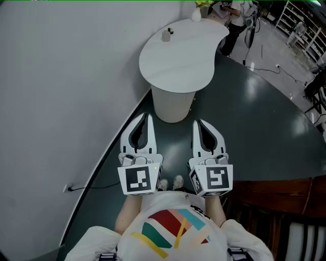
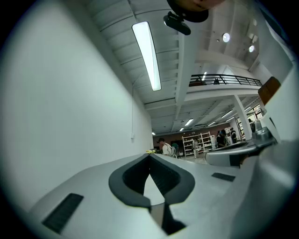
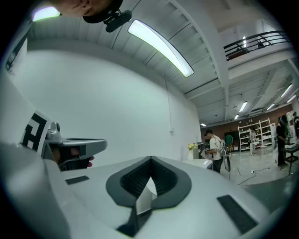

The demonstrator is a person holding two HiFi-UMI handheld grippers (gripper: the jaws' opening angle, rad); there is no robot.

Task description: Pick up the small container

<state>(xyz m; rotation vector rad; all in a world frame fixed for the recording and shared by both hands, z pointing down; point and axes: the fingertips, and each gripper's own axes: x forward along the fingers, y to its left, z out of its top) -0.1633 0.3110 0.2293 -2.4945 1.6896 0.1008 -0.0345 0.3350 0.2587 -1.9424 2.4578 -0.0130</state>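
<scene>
Grippers low in the frame: left gripper (image 1: 147,120) and right gripper (image 1: 197,125) both have jaws closed together, holding nothing. Upper centre, a small grey cylindrical container (image 1: 166,34) stands on a white curved tabletop (image 1: 178,63).

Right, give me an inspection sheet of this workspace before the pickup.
Surface: white curved tabletop on a round pedestal, mostly bare.
Job's things: small grey container, upright near the tabletop's far side, untouched.
Clutter: white vase with yellow flowers at the far end.
Grippers: left gripper and right gripper both shut, empty, held low, short of the table.
Cables: black cable on the floor at the wall's foot; thin cable across the floor at right.
Surroundings: white wall, dark green floor, shelving and a person far off.
</scene>
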